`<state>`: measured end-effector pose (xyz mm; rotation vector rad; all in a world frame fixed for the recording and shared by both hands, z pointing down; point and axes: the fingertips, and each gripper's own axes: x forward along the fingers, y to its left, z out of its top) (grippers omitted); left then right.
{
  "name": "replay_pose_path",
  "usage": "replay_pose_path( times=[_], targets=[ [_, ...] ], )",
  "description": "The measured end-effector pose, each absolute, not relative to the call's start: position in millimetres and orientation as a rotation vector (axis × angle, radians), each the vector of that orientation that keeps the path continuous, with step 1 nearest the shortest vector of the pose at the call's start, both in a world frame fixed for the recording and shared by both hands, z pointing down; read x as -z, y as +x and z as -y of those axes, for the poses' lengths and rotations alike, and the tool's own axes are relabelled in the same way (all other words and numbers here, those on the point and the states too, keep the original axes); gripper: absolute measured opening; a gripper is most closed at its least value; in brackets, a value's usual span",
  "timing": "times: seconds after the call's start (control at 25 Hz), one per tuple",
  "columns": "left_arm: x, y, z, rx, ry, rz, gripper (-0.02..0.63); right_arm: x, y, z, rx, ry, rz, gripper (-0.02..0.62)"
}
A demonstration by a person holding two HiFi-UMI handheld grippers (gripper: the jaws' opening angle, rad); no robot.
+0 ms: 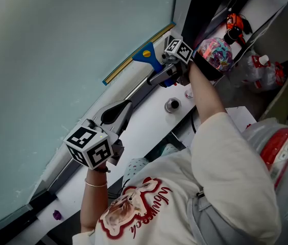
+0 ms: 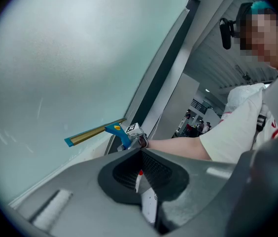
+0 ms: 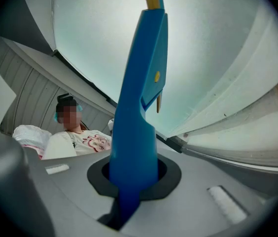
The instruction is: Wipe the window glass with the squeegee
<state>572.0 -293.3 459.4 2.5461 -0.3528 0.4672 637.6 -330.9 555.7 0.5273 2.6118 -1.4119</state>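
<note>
Looking down in the head view, the glass (image 1: pixel 57 45) fills the left and far side. The squeegee (image 1: pixel 145 55) is at the right end of the glass, near the dark frame (image 1: pixel 205 4). Its yellow blade (image 1: pixel 128 61) lies slanted against the glass, and it looks like it is touching. The right gripper (image 1: pixel 163 71) is closed on the blue handle. The left gripper (image 1: pixel 117 111) is nearer and to the left, over the white sill (image 1: pixel 144 124), well apart from the squeegee. A small round thing (image 1: pixel 172 104) sits on the sill between the two grippers.

From the left gripper view, the left gripper (image 2: pixel 141 177) has its jaws almost together, with only a thin slit. Something white with a red bit shows in the slit, and I cannot tell what it is. Far ahead, the squeegee (image 2: pixel 115 131) rests on the glass (image 2: pixel 55 58), with the right gripper (image 2: pixel 138 139) and a bare arm (image 2: pixel 178 144) just behind it.

From the right gripper view, the right gripper (image 3: pixel 131 184) squeezes the squeegee (image 3: pixel 139 93) by its blue handle, which stands up between the jaws. The glass (image 3: pixel 208 48) is right behind it.
</note>
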Motion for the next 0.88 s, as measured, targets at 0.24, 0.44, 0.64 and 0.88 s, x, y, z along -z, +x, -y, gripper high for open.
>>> replay_pose_path(
  times=[0.24,0.44,0.64,0.88],
  targets=[
    [-462,572,296,-0.474,2.539,0.347,0.001,-560,640,331,1.445,0.555,-2.532,0.043],
    [-463,571,295,-0.486,2.537,0.340,0.001,-568,638,327,1.513,0.574,-2.544,0.035],
    [-465,568,297,-0.486,2.531,0.353,0.001,-573,639,326,1.525,0.581,-2.545,0.034],
    [-472,570,292,-0.498,2.518,0.344,0.001,-582,639,325,1.587,0.556,-2.522,0.029]
  ],
)
